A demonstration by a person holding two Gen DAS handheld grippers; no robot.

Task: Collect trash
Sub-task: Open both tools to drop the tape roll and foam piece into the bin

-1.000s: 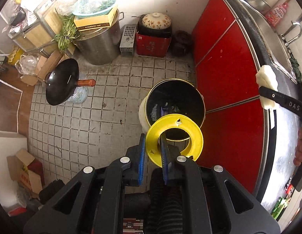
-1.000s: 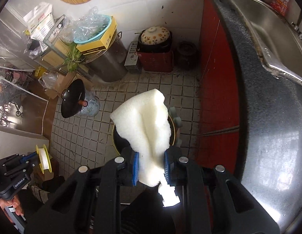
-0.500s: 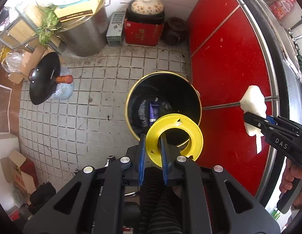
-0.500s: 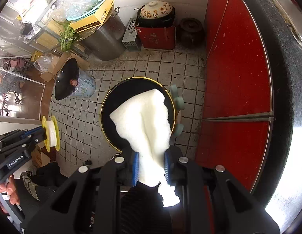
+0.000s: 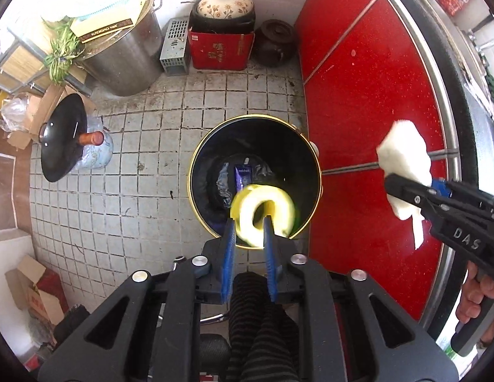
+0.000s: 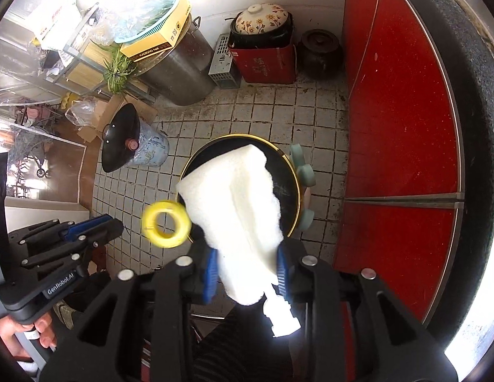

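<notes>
Left wrist view looks straight down past the left gripper [image 5: 248,234] into a round trash bin [image 5: 196,162] with a gold rim and a dark liner, standing on a grey tiled floor [image 5: 145,146] beside a red cabinet front [image 5: 368,95]. The left gripper's blue-padded jaws have just been opening and now stand a narrow gap apart. A yellow ring-shaped spool [image 5: 262,215], blurred, sits just past the fingertips over the near side of the bin's mouth; the pads do not appear to press on it. Inside the bin lie a purple packet [image 5: 243,176] and crumpled dark wrapping. At the right edge, the right gripper [image 5: 403,191] carries a white foam piece [image 5: 403,162] in front of the cabinet, with a hand [image 5: 476,296] on its grip.

Right wrist view shows the right gripper [image 6: 247,270] from behind, its jaws also just opened to a moderate gap, with the white foam piece [image 6: 237,210] between the blue pads and rising over the trash bin [image 6: 296,184]. Whether the pads touch the foam cannot be told. To the left, the yellow spool [image 6: 166,224] is in the air, just beyond the left gripper [image 6: 116,224] and clear of its tips, near the bin's rim. Farther back stand a steel stockpot [image 6: 183,73], a red box [image 6: 266,62] with a flowered pot lid on top, and a black wok [image 6: 119,137].
</notes>
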